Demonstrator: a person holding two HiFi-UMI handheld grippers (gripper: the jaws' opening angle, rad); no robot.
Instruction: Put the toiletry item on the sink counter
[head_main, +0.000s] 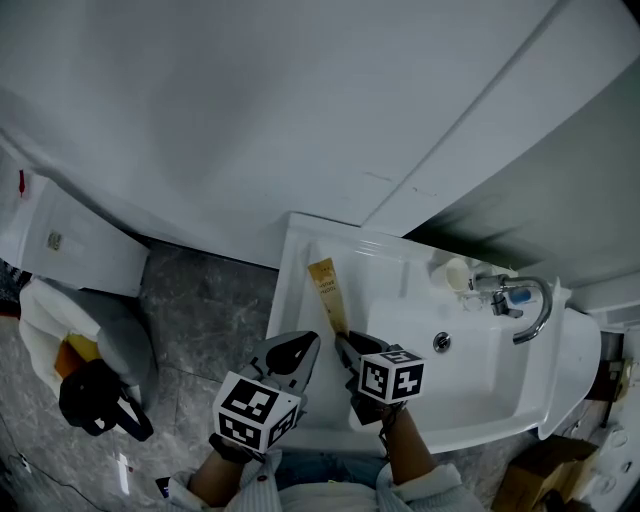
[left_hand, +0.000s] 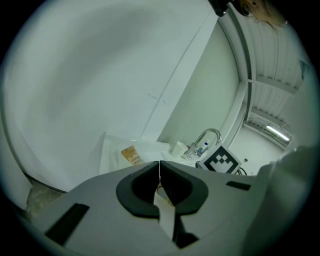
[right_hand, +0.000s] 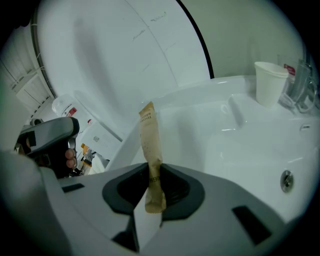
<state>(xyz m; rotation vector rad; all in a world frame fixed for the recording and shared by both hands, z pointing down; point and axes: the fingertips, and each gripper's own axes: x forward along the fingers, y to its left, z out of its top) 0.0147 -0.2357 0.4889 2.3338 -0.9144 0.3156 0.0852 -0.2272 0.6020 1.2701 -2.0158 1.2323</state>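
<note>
A tan toiletry tube (head_main: 327, 293) (right_hand: 151, 155) with dark print is held by its lower end in my right gripper (head_main: 345, 345) (right_hand: 152, 172), whose jaws are shut on it. The tube's flat end points up and away over the left side of the white sink counter (head_main: 300, 262) (right_hand: 200, 95). The tube (left_hand: 130, 155) shows beyond the left jaws too. My left gripper (head_main: 308, 345) (left_hand: 159, 167) hovers just left of the right one, at the counter's front left edge, shut with nothing in it.
A chrome faucet (head_main: 525, 300) (left_hand: 207, 137) and a white cup (head_main: 455, 273) (right_hand: 269, 82) stand at the basin's right side. The basin drain (head_main: 441, 341) lies right of my right gripper. A white toilet (head_main: 70, 245) and a lined bin (head_main: 80, 350) stand on the grey floor left.
</note>
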